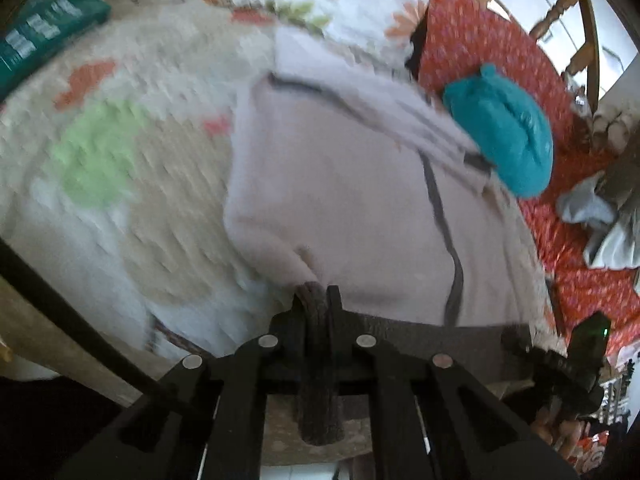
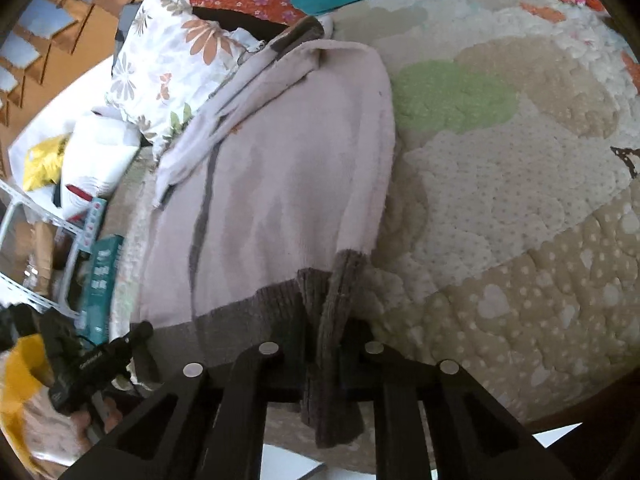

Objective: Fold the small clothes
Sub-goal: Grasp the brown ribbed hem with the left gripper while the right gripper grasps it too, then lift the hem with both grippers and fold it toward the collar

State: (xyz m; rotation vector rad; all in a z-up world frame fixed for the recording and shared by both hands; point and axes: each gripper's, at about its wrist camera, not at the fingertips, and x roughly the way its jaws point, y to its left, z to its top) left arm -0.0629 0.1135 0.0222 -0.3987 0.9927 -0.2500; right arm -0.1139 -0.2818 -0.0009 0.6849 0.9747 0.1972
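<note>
A pale pink knit sweater with a dark grey ribbed hem lies spread on a patterned quilt. My left gripper is shut on one corner of the grey hem, which hangs bunched between its fingers. My right gripper is shut on the other hem corner of the same sweater. The grey hem band runs between the two grippers. One sleeve lies folded across the body. The left wrist view is motion-blurred.
A teal garment lies on an orange flowered cloth beyond the sweater. A flowered pillow sits by the sweater's collar end. A teal box, wooden chair, bags and shelf clutter edge the bed.
</note>
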